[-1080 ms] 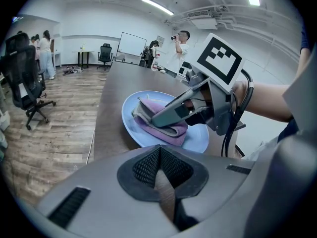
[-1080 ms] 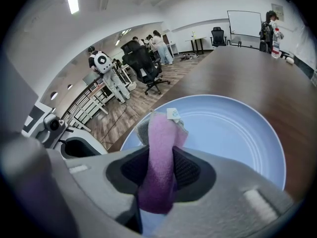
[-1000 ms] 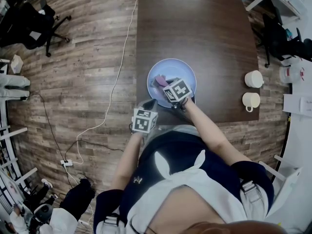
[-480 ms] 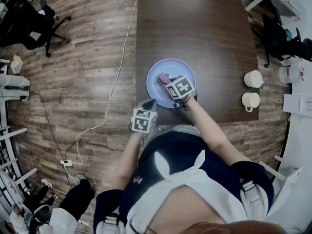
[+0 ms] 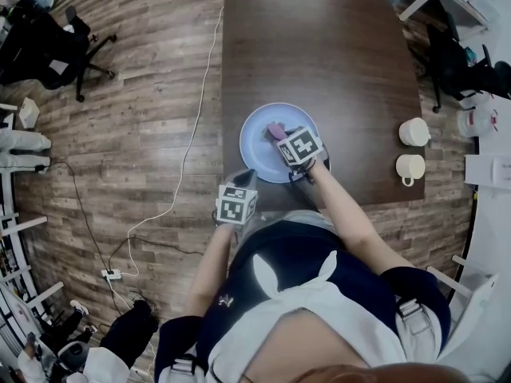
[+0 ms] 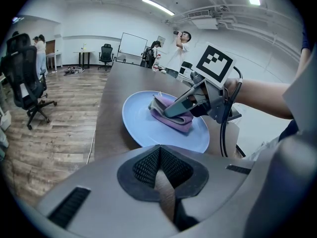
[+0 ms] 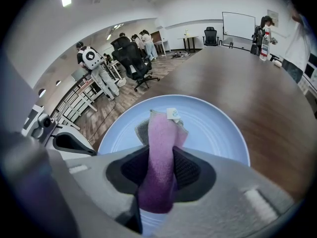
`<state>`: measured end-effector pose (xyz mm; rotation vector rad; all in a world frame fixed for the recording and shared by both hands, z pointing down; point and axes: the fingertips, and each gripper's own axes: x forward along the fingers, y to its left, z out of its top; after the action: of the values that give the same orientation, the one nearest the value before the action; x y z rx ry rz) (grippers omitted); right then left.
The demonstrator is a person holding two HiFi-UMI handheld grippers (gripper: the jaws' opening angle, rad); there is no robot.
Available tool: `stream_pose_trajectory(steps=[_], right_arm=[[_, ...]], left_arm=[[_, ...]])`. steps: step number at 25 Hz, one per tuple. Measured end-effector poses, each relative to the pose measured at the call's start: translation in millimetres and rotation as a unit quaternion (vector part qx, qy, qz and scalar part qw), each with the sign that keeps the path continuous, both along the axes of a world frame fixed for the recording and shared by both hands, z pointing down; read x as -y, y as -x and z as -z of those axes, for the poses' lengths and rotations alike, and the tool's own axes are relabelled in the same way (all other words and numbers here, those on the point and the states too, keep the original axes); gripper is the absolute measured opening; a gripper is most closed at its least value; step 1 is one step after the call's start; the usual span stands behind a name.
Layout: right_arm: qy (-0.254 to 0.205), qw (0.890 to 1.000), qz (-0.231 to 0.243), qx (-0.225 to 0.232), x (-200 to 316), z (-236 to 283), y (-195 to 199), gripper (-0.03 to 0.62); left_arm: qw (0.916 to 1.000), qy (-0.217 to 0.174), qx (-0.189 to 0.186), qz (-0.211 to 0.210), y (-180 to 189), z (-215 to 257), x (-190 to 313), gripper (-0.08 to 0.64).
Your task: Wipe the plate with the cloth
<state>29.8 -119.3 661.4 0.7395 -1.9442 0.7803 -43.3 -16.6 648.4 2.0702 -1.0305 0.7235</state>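
Note:
A light blue plate [image 5: 259, 154] lies near the front edge of the dark wooden table [image 5: 319, 46]. My right gripper [image 5: 282, 136] is shut on a folded pink cloth [image 5: 275, 128] and presses it onto the plate's middle. In the right gripper view the cloth [image 7: 159, 148] runs up between the pads onto the plate [image 7: 213, 128]. The left gripper view shows the plate [image 6: 143, 128], the cloth [image 6: 173, 119] and the right gripper [image 6: 169, 112] from the side. My left gripper [image 5: 244, 176] hangs at the plate's near rim, its tips [image 6: 159, 148] together with nothing held.
Two white cups [image 5: 415, 130] [image 5: 410, 166] stand at the table's right edge. A white cable [image 5: 192, 134] trails over the wooden floor on the left, near an office chair [image 5: 48, 46]. Several people stand at the room's far end.
My right gripper has slid the cloth to the right across the plate. The left gripper has stayed where it was.

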Motion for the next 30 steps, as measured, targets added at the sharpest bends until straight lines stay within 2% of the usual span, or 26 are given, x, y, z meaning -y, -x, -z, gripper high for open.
stream_pose_trajectory(steps=[18,24,30], right_arm=[[-0.021,0.999,-0.028,-0.041,17.3,-0.3,-32.2,0.129],[-0.034,0.997,-0.039,-0.058,26.6,1.9,-53.6,0.133],[-0.05,0.995,-0.029,-0.084,33.0,1.3,-56.4,0.135]], left_arm=[[1.0,-0.002,0.001,-0.001,4.8,1.5,0.9,0.006],[1.0,-0.002,0.002,0.002,-2.4,3.8,1.7,0.006],[1.0,-0.002,0.0,0.006,1.5,1.8,1.0,0.006]])
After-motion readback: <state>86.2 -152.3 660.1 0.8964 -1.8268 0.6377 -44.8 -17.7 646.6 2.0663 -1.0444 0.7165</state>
